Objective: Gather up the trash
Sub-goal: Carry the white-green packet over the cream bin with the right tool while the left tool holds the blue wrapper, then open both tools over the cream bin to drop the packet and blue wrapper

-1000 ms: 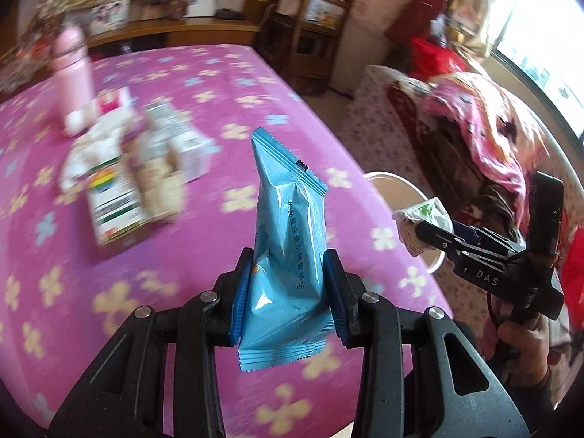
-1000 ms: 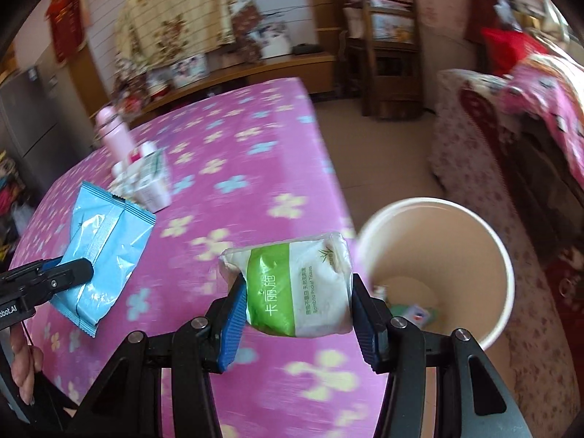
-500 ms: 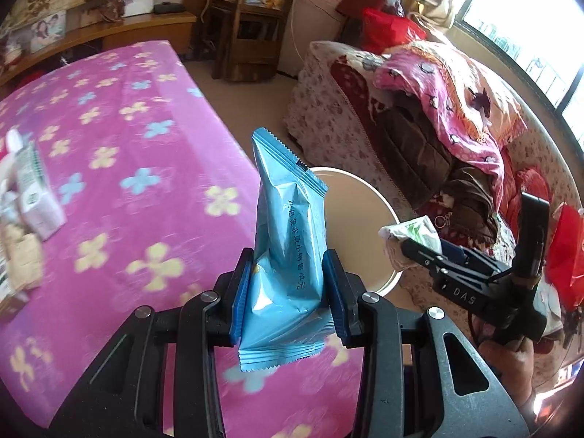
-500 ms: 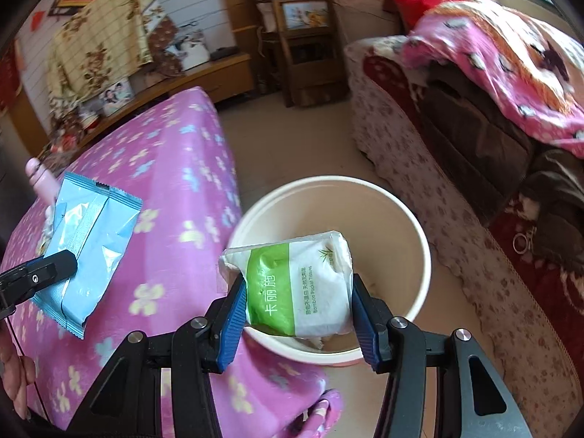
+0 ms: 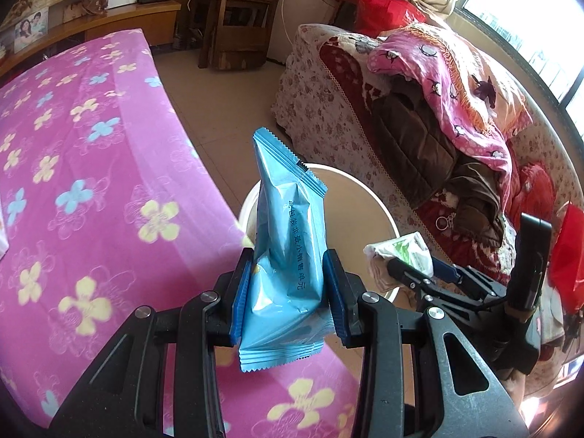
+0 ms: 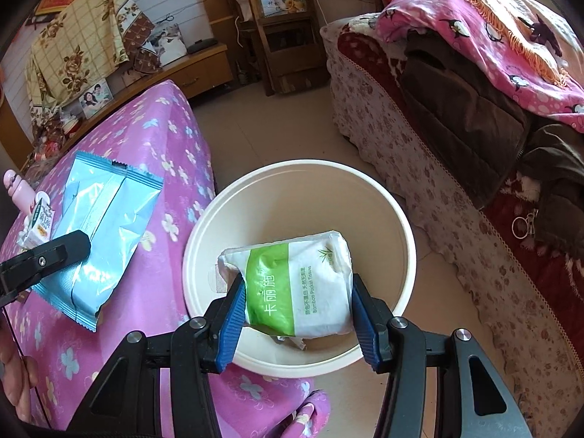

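Both tongs (packets clamped) moved from table [image 5: 91, 189] toward bin [image 6: 401, 226].

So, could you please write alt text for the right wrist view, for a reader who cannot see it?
The right gripper holds a green and white tissue pack between its blue jaws, over a cream waste bin on the floor. To the left, the left gripper holds a light blue wrapper above a pink flowered tablecloth.
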`<state>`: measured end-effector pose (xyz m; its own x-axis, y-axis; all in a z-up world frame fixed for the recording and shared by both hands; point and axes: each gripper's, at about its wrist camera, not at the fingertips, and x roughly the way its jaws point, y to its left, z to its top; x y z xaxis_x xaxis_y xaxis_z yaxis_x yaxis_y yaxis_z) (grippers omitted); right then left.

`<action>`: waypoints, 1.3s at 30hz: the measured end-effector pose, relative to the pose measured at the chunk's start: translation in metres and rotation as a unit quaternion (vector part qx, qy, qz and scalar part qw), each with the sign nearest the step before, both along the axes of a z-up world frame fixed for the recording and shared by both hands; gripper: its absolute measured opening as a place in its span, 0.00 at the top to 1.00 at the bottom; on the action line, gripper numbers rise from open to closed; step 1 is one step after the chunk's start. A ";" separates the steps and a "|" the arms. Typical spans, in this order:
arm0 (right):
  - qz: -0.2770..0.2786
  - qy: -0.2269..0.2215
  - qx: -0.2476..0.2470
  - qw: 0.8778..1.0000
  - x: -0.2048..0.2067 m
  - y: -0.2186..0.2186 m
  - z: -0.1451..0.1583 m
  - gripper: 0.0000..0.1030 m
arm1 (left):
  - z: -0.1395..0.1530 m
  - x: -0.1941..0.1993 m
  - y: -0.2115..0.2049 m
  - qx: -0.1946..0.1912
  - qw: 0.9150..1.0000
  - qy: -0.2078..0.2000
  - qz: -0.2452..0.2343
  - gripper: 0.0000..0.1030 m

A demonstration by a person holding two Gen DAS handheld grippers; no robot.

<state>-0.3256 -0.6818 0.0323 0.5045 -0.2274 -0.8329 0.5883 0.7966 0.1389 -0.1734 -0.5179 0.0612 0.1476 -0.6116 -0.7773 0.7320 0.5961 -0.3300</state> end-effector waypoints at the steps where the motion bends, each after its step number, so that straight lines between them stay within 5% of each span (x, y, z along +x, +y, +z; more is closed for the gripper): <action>1: -0.002 0.002 -0.002 1.000 0.001 -0.001 -0.001 0.50 | -0.001 0.000 -0.003 -0.002 1.000 0.003 -0.001 0.66; 5: -0.015 0.011 -0.016 1.000 0.004 -0.006 -0.004 0.42 | -0.003 0.000 -0.009 -0.010 1.000 0.007 -0.006 0.63; 6: -0.021 0.013 -0.018 1.000 0.004 -0.007 -0.005 0.33 | -0.004 0.000 -0.010 -0.014 1.000 0.008 -0.009 0.60; 9: -0.034 0.006 -0.020 0.999 0.000 -0.010 -0.005 0.29 | -0.007 -0.001 -0.010 -0.016 1.000 0.015 -0.014 0.42; 29: 0.017 0.008 -0.002 1.000 0.021 0.042 0.004 0.29 | -0.001 0.012 0.065 0.012 0.998 -0.031 0.062 0.42; 39: 0.088 -0.012 -0.006 0.996 0.057 0.108 0.030 0.29 | 0.010 0.028 0.145 0.022 0.991 -0.045 0.120 0.42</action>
<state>-0.2684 -0.5739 0.0627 0.5564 -0.1428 -0.8185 0.4361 0.8887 0.1415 -0.1453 -0.3732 0.0710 0.3553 -0.5166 -0.7790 0.5922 0.7692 -0.2401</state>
